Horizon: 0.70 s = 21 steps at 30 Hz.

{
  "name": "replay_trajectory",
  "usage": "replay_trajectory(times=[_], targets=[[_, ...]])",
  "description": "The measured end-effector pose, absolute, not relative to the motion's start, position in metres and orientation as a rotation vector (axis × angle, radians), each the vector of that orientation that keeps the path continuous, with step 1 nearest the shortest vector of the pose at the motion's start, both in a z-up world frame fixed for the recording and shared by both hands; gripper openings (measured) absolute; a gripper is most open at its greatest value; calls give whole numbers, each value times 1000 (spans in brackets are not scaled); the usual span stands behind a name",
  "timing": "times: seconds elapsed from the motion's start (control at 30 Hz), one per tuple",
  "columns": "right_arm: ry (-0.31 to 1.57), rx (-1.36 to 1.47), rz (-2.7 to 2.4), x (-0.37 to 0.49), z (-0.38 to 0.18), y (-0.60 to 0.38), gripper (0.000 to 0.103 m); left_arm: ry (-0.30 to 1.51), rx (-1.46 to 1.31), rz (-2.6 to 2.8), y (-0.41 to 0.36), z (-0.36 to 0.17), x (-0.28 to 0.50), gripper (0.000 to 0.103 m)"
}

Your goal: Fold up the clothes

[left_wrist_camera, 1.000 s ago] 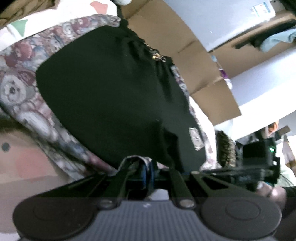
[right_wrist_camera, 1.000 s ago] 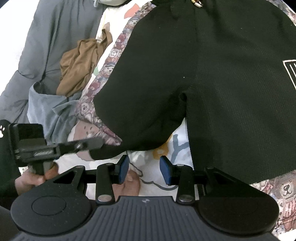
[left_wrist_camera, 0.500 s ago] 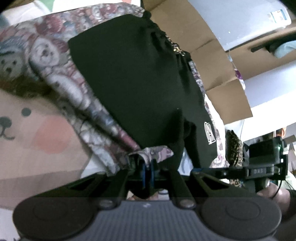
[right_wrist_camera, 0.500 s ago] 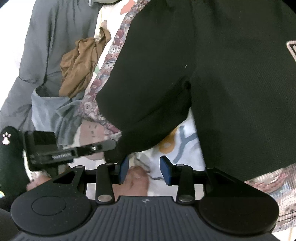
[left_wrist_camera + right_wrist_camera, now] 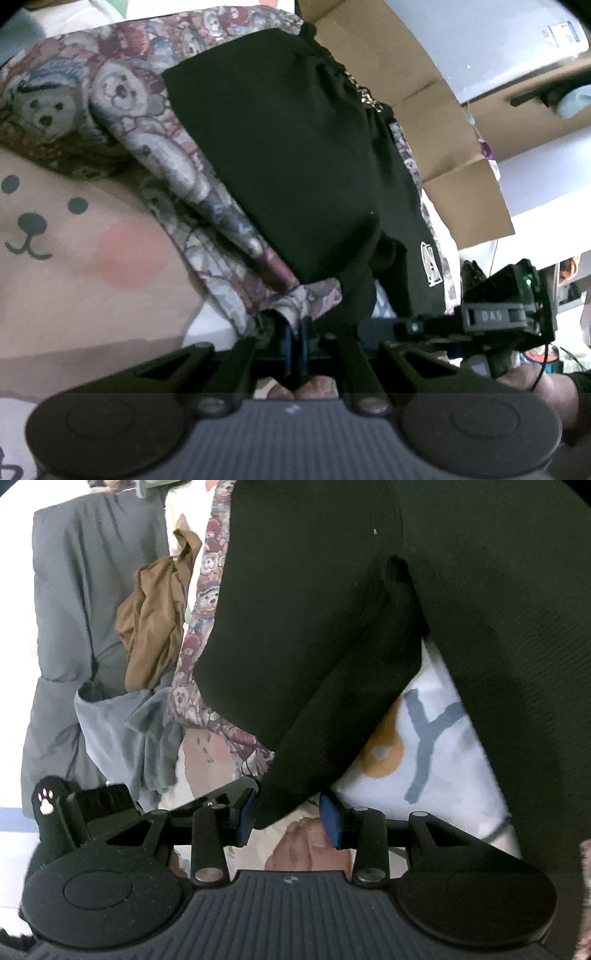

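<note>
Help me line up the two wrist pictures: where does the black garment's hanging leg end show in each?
Left wrist: the black garment fills the centre; its leg end hangs low, right of the shut left gripper.
Right wrist: leg end bottom centre, between the open right gripper jaws.
Shared landmark: teddy-bear fabric.

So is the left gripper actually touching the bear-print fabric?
Touching. The left wrist view shows the left gripper shut, with the bear-print fabric bunched between its blue pads.
</note>
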State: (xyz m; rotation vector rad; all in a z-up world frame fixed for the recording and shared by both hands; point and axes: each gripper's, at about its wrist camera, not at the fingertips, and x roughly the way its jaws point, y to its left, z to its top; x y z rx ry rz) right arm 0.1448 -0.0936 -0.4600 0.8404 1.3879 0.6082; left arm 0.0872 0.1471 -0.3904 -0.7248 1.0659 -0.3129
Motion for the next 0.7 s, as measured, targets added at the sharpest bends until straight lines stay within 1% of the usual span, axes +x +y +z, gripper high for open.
replay_trajectory(times=[0.33, 0.5, 0.53, 0.57, 0.6, 0.7], targets=[[1380, 906, 601, 153, -474, -81, 43, 1067, -757, -312, 148, -395, 83, 5], [1415, 961, 592, 148, -484, -77, 34, 1058, -771, -299, 156, -394, 81, 5], [1417, 964, 588, 146, -485, -79, 30, 1057, -774, -296, 158, -394, 81, 5], [1419, 966, 581, 145, -486, -81, 17, 1058, -774, -299, 158, -394, 80, 5], [1420, 970, 574, 144, -487, -82, 7, 1063, -772, -307, 158, -394, 80, 5], [1415, 983, 575, 144, -488, -85, 1, 1076, -791, -324, 158, -392, 79, 8]])
